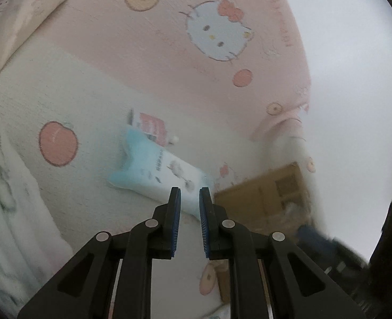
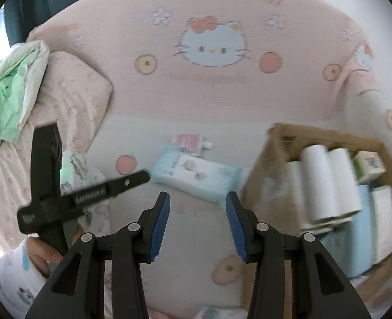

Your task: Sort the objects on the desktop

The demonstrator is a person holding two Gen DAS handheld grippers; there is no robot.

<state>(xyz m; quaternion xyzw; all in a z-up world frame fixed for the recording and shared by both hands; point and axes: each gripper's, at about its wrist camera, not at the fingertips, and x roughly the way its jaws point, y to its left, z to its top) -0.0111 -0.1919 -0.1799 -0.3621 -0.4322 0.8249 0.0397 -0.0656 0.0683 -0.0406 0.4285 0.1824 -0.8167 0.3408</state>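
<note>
L gripper (image 1: 190,190): fingers slightly apart, nothing between, tips just short of wipes pack (image 1: 158,171). R gripper (image 2: 198,194): spread wide, empty, also near pack (image 2: 196,174). Pack lay flat on blanket (image 2: 209,93); red-white pouch (image 2: 188,142) touching pack's far edge; cardboard box (image 2: 326,186) w/ paper rolls (image 2: 326,183) right of pack.

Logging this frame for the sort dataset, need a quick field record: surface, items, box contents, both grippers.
surface: Hello Kitty blanket, pink and white
loose items: blue wet-wipes pack; small red-and-white pouch just behind it
container: cardboard box, right of the wipes pack
box contents: white paper rolls, a small green-and-white carton, flat packs; blurred
left gripper: open narrowly, fingers empty, pointing at the wipes pack
right gripper: open wide, fingers empty
image quality: motion blur in both views
</note>
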